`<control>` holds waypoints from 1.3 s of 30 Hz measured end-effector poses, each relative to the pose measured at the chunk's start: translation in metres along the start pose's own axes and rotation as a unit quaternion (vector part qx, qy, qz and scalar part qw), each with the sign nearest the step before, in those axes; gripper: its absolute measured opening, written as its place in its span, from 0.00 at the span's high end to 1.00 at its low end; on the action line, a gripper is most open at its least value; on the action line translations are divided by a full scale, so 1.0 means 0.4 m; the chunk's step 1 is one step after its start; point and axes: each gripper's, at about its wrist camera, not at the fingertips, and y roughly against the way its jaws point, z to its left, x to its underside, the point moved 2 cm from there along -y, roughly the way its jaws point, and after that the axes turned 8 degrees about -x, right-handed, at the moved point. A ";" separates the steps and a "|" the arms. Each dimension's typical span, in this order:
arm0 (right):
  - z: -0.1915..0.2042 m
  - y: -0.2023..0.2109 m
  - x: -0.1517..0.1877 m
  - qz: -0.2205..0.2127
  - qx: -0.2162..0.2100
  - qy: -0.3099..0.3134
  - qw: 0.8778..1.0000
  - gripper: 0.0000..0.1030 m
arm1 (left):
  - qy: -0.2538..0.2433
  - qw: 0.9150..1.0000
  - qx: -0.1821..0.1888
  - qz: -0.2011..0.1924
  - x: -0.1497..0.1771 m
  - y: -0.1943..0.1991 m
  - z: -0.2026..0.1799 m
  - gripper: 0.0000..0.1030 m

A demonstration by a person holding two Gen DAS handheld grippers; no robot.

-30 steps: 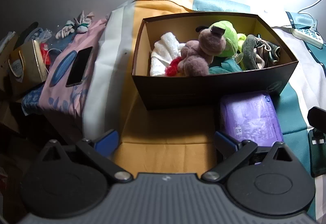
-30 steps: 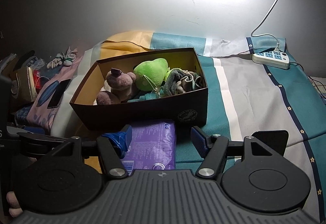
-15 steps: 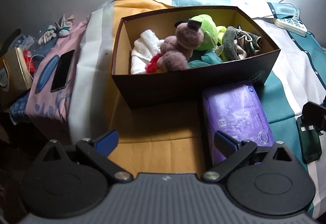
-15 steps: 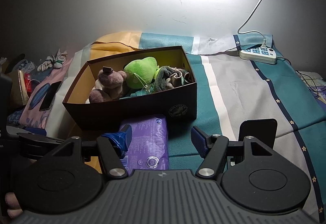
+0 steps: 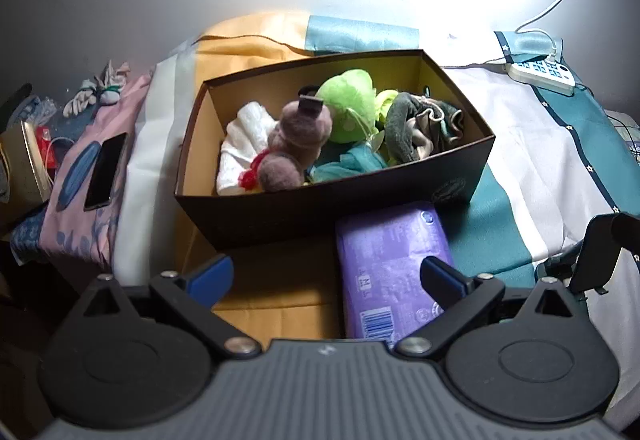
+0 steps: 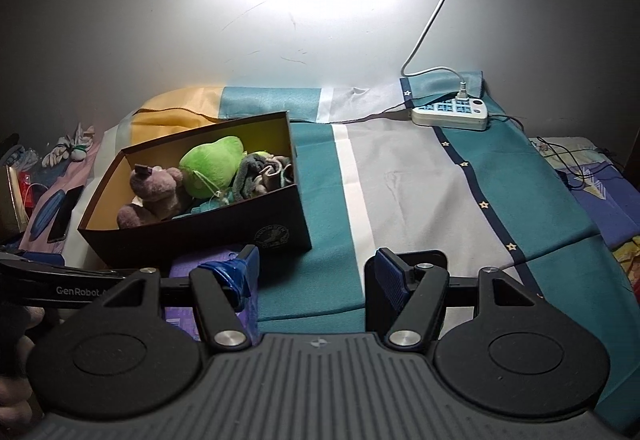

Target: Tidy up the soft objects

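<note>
- The place looked like a bedroom in a home: a bed with a striped teal, white and yellow sheet (image 6: pixel 400 175) stood against a plain wall (image 6: pixel 160 19).
- A white power strip (image 6: pixel 450 112) lay on the bedding, its cord running up the wall.
- A phone (image 5: pixel 105 171) rested on pink patterned fabric (image 5: pixel 76 207), beside a box (image 5: pixel 320 207) of plush toys.

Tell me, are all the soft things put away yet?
Nearly. The brown teddy, green plush toy, white towel and grey cloth already lie in the box. Both hand-held grippers, left and right, are open and empty. The purple soft pack lies outside, in front of the box.
</note>
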 end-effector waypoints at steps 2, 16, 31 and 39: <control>-0.027 0.010 -0.006 -0.004 0.007 -0.005 1.000 0.52 | 0.003 1.000 0.002 -0.001 -0.010 0.006 -0.016 0.03; -0.153 0.015 -0.020 -0.007 0.035 -0.028 0.999 0.52 | -0.003 1.000 -0.007 -0.007 -0.026 0.016 -0.089 0.03; -0.172 0.005 -0.041 -0.009 -0.003 -0.025 1.000 0.52 | 0.003 1.000 -0.018 0.002 -0.032 0.000 -0.124 0.03; -0.110 -0.030 -0.053 0.004 -0.034 0.008 0.999 0.52 | 0.034 0.998 -0.051 0.012 -0.020 -0.012 -0.058 0.03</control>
